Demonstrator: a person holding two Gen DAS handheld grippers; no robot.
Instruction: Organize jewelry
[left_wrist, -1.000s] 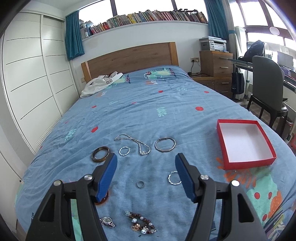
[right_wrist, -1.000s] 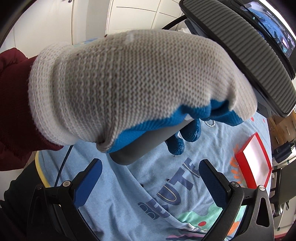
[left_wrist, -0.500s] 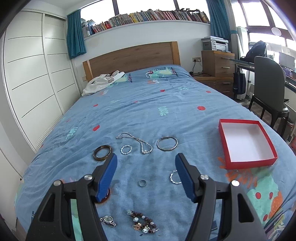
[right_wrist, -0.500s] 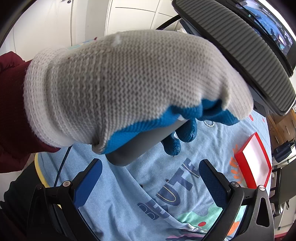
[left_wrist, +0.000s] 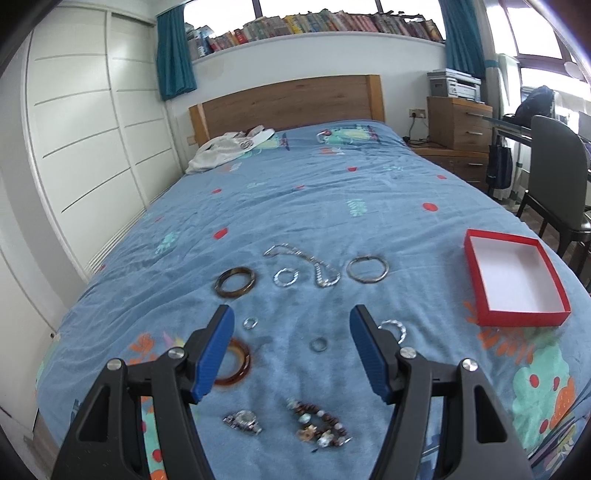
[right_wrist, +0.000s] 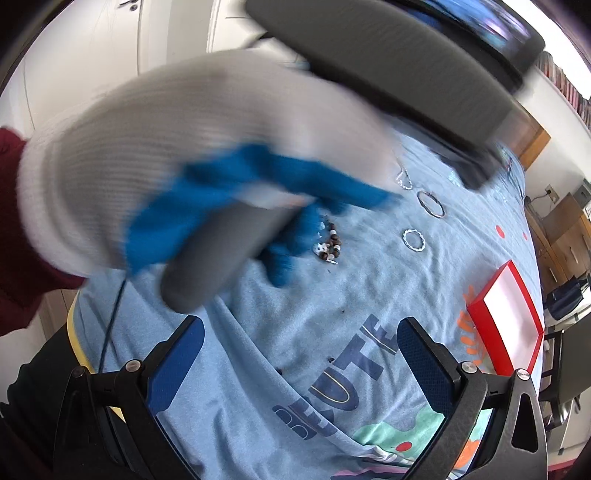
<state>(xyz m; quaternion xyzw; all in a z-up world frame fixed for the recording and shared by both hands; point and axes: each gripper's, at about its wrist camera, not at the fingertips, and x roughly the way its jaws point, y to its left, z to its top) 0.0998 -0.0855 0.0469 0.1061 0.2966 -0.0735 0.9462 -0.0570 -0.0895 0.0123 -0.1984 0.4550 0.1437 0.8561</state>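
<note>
Both my tools, left (left_wrist: 291, 350) and right (right_wrist: 301, 363), gape empty; grabbing the ring (left_wrist: 318, 344) could pinch bedspread (left_wrist: 332, 206) fabric instead.

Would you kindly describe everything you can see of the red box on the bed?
The red box is a shallow, open, roughly square tray with no lid in sight. Its low walls are red outside and its inside is plain white; it looks like cardboard. Nothing lies in it. It sits flat on the blue bedspread near the bed's right edge, apart from the jewelry, and neither gripper touches it. The right wrist view shows it too.
</note>
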